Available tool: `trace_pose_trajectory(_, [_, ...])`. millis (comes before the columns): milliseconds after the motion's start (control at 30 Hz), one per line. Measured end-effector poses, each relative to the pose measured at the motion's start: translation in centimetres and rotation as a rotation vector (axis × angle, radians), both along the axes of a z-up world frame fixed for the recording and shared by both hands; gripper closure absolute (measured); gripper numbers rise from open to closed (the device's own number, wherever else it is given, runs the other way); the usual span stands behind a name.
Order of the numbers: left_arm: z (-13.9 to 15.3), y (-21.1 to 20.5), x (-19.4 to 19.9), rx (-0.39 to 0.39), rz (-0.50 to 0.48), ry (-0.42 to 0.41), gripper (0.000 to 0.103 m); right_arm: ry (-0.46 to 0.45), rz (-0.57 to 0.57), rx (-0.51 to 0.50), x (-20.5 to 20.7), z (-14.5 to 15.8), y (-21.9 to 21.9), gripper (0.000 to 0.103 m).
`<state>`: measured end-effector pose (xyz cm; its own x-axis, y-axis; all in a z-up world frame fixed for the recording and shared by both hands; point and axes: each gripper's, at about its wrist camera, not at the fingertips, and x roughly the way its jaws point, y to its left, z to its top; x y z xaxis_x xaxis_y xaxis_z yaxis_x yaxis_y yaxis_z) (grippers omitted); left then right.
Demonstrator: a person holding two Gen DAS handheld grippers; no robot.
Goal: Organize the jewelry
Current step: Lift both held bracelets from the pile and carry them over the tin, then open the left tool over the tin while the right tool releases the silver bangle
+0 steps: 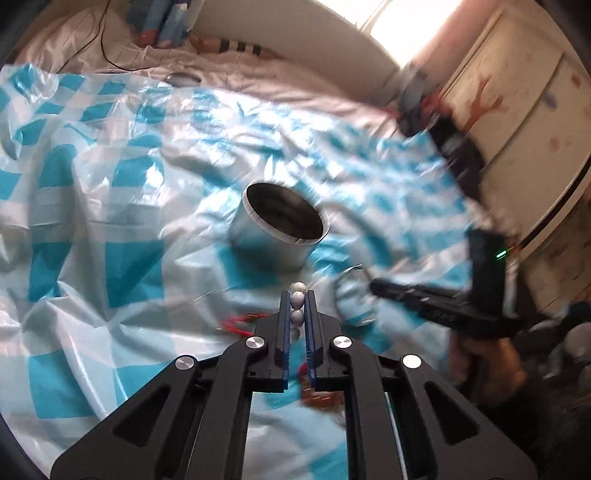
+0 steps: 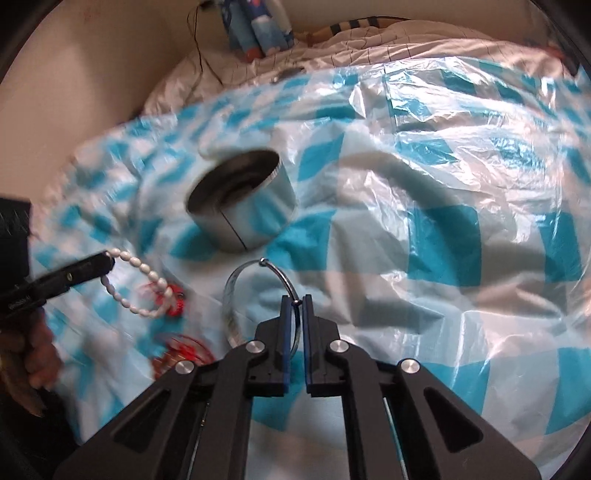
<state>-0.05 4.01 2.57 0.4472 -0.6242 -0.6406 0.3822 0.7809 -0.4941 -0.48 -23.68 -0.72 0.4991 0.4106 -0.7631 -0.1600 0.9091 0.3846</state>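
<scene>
A round silver tin (image 1: 275, 236) stands open on the blue-and-white checked plastic sheet (image 1: 110, 229); it also shows in the right wrist view (image 2: 255, 218). My left gripper (image 1: 297, 299) is shut on a white bead bracelet (image 1: 297, 301), held just short of the tin; the bracelet hangs from it in the right wrist view (image 2: 147, 277). My right gripper (image 2: 296, 301) is shut on a silver bangle (image 2: 251, 273), lifted near the tin. It appears blurred at the right in the left wrist view (image 1: 373, 286). Red jewelry (image 2: 175, 299) lies on the sheet under the bracelet.
The sheet covers a white bed quilt (image 2: 369, 40). Blue bottles (image 2: 258, 26) and a black cable (image 1: 99, 40) lie at the far edge. A white cabinet (image 1: 517, 110) stands to the right. More red jewelry (image 2: 184, 350) lies near my right gripper.
</scene>
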Motion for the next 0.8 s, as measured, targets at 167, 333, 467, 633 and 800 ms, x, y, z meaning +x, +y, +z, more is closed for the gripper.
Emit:
trace_pose_trajectory(167, [0.4,0.1,0.1,-0.114,-0.028,0.012,0.097,-0.025,-0.017,0.083,-0.1,0.9,-0.7,0.096])
trace_pose_trajectory(333, [2.0,-1.2,0.7,-0.151,-0.065,-0.049,0.097,-0.154,-0.018,0.125,-0.5,3.5,-0.7,0.096])
trace_pose_trajectory(467, [2.9,-2.3,3.2,-0.166,-0.058,-0.078,0.097,-0.232,-0.031,0.134,0.7,4.8,-0.3,0.096])
trace_pose_trajectory(633, [2.7,-3.5,6.0,-0.169,-0.050,-0.083,0.097,-0.242,-0.038,0.131,2.4,4.9,0.1,0.096])
trace_pose_trajectory(800, [1.6,-4.8,8.9,-0.133,-0.026,-0.072,0.096,-0.237,-0.036,0.093,4.3,4.5,1.1,0.096])
